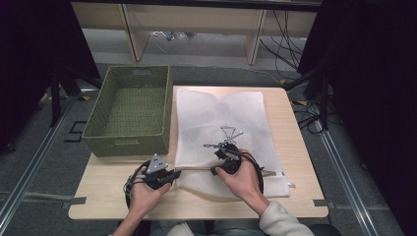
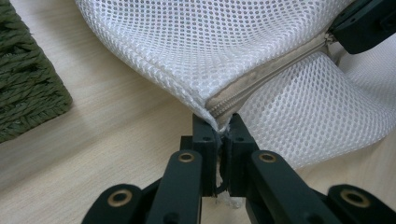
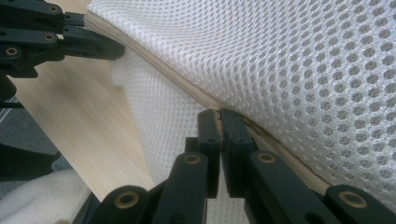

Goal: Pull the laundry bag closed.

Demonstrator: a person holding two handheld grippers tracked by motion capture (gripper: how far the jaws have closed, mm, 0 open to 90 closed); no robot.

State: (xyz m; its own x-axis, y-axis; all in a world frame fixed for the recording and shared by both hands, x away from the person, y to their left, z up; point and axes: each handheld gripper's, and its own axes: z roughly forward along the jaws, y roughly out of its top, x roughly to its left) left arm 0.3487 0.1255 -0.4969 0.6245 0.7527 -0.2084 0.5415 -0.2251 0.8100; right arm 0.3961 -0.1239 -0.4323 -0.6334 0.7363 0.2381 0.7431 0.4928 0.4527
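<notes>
**Both grippers pinching the zipper line of the mesh bag**

Basically, the zipper (image 2: 261,77) is lying along the near edge of the white mesh laundry bag (image 1: 221,115), running left to right across the table (image 1: 295,196), and both grippers are sitting on that same line. Left gripper (image 1: 164,174) is clamping the bag's corner at the zipper's end, jaws pressed together on the fabric. Right gripper (image 1: 227,158) is closing its jaws on the zipper seam (image 3: 224,112) further along, towards the middle of the edge; I'm guessing it's on the pull tab, but the tab itself is hiding between the pads. So the move is hinging on the axis: left anchoring, right pulling along the zip away from it, I'd judge.

Bag is lying flat on the table's right half, just beside the green woven basket (image 1: 129,110). Fabric is looking soft, honeycomb mesh, beige zip tape, near edge bunching and lifting slightly. A metal clip hanger (image 1: 227,135) is showing at the bag's middle.
</notes>
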